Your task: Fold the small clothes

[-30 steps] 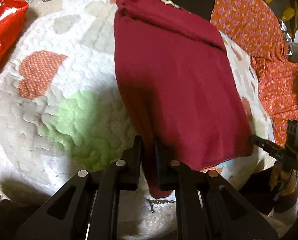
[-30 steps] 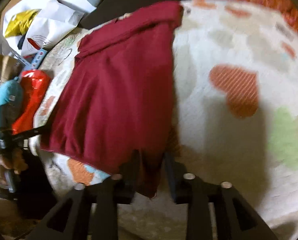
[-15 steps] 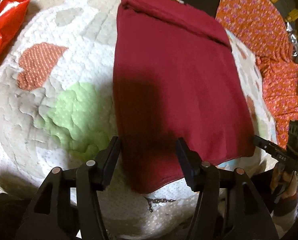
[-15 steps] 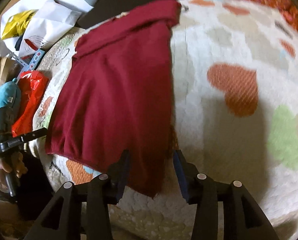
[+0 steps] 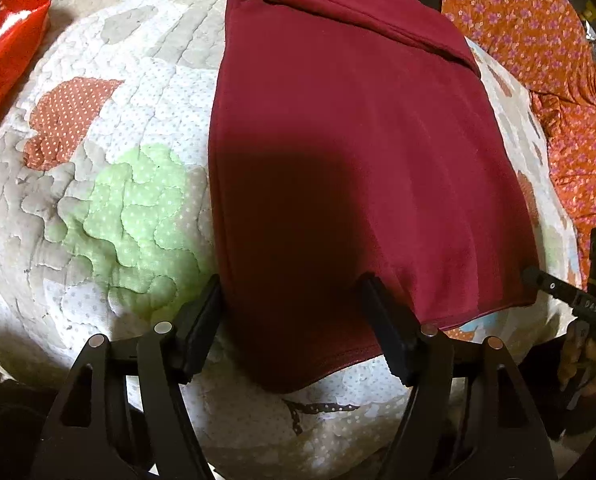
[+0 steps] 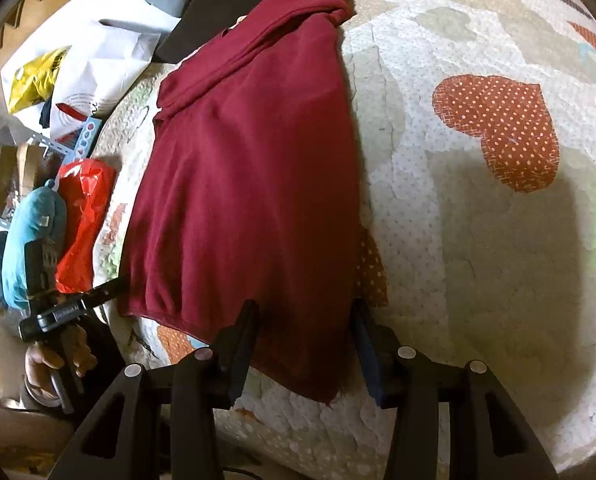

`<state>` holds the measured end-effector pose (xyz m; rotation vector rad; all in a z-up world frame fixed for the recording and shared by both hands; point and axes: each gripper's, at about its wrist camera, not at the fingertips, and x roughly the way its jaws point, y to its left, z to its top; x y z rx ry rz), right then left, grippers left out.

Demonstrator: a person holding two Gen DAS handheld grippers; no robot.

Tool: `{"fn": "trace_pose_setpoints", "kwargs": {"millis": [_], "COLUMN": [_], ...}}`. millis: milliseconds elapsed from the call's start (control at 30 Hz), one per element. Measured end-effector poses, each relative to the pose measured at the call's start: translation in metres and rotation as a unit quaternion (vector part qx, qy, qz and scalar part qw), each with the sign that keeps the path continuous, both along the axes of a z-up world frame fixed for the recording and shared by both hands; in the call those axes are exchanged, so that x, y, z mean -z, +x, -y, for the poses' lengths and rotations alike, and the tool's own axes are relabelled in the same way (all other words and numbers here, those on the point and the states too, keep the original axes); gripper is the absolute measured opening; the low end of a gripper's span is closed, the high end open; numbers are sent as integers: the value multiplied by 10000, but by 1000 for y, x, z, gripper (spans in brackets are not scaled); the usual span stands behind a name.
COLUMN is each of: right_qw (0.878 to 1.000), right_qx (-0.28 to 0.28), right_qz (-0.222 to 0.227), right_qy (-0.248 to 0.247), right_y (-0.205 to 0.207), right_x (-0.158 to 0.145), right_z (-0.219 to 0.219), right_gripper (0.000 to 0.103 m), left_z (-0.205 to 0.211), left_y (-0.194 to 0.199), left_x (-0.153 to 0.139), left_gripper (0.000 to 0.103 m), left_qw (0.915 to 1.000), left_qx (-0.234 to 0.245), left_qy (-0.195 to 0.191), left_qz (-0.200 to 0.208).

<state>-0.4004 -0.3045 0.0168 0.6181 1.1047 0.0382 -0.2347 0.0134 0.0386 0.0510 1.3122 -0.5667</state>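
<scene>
A dark red garment (image 5: 358, 152) lies flat, folded lengthwise, on a white quilt (image 5: 110, 184) with heart patches. My left gripper (image 5: 294, 292) is open, its fingers either side of the garment's near left corner, holding nothing. The garment also shows in the right wrist view (image 6: 250, 168). My right gripper (image 6: 304, 316) is open, straddling the garment's near right corner, empty. The other gripper shows at the edge of each view, the right one (image 5: 578, 300) and the left one (image 6: 66, 308).
A red shiny bag (image 5: 6, 48) lies at the quilt's left edge, also seen with a teal plush (image 6: 30, 236) in the right wrist view. Orange floral cloth (image 5: 538, 40) lies at the right. White and yellow bags (image 6: 90, 56) sit beyond the quilt.
Both grippers were shut on the garment's near corners a second ago. They have opened and let go, and the hem now lies flat on the quilt.
</scene>
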Motion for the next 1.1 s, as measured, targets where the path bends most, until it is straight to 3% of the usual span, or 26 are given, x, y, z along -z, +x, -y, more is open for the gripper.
{"fn": "trace_pose_setpoints", "kwargs": {"millis": [367,467,533,600,667,733,867,1100], "right_qw": [9987,9987,9952,9934,9910,9877,9799,9699], "right_qx": [195,9,-33,-121,-242,-344,-437,-269], "right_qz": [136,74,121,296,536,816,1481,2165], "right_qy": [446,507,975,1106,1204,1286,1260,1079], "right_y": [-3,0,2,6,10,18,45,112], "right_x": [6,5,8,2,-11,-29,-71,-111], "right_z": [8,7,7,3,1,0,10,39], "right_gripper": [45,33,13,13,13,12,12,12], "left_z": [7,3,1,-2,-5,-8,-7,24], "left_y": [0,-1,-1,1,5,11,30,89], "left_x": [2,2,1,2,0,-8,-39,-73], "left_gripper": [75,74,65,32,9,9,9,8], "left_qw": [10000,9997,9992,9986,9975,9953,9918,9882], "left_qx": [55,34,46,34,1,19,140,125], "left_qy": [7,-195,-343,-435,-553,-788,-1204,-1526], "left_qz": [31,-110,-199,-292,-441,-567,-401,-22]}}
